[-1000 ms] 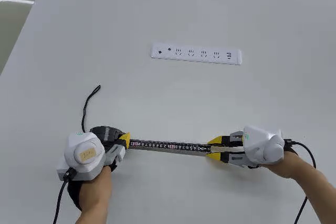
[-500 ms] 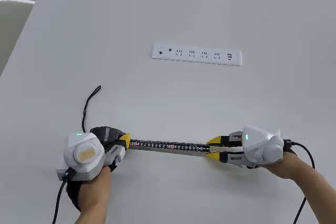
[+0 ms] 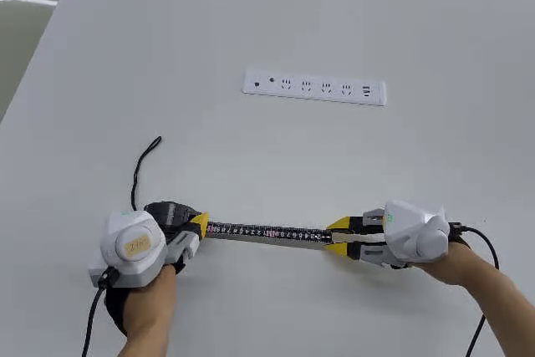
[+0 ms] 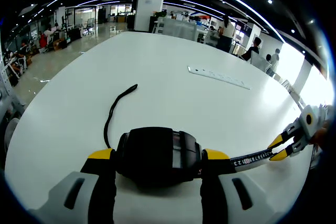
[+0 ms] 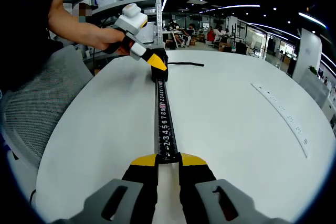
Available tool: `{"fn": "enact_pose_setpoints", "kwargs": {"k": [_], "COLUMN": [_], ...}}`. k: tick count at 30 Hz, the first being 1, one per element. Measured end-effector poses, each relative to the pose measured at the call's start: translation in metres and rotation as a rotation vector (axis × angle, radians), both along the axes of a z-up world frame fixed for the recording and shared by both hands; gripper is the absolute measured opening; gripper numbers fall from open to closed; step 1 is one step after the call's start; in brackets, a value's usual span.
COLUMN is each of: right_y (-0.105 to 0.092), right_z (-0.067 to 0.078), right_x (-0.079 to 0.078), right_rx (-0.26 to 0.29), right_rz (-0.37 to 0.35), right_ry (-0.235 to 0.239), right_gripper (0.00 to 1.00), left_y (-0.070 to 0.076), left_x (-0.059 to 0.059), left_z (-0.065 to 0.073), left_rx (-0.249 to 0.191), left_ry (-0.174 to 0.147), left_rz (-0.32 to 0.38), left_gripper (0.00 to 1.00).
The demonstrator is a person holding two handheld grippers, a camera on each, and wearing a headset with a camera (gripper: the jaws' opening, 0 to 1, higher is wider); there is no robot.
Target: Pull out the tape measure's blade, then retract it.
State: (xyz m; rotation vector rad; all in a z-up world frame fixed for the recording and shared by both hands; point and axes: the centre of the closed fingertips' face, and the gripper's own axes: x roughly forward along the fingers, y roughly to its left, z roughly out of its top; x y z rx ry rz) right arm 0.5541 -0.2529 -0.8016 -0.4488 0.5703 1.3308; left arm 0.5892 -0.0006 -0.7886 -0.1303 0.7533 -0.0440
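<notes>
Tape measure (image 3: 170, 215): the black case is seen on the white bench (image 3: 251, 22), well apart from the power strip (image 3: 314, 87), on the person's side of it.
Blade (image 3: 267, 232): drawn out of the case and run roughly parallel to the power strip, numbers upward.
Left hand-held gripper (image 3: 192, 233): closed around the case, yellow tips pressed to its sides.
Right hand-held gripper (image 3: 338, 237): pinched onto the blade, apparently at its tip, which is hidden by the jaws.
Strap (image 3: 138, 171): a black cord is trailed from the case on the side facing the power strip.
</notes>
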Motion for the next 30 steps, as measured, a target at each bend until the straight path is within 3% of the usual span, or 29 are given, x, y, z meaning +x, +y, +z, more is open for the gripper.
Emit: {"fn": "enact_pose_setpoints", "kwargs": {"k": [30], "right_y": [0.0062], "right_z": [0.0028], "right_x": [0.0006], "right_rx": [0.006], "right_rz": [0.009], "right_ry": [-0.006], "right_gripper": [0.14], "left_y": [0.0011], "left_x": [-0.0006], "left_z": [0.0007], "left_rx": [-0.030], "left_ry": [0.004], "left_rz": [-0.009], "left_gripper": [0.61]}}
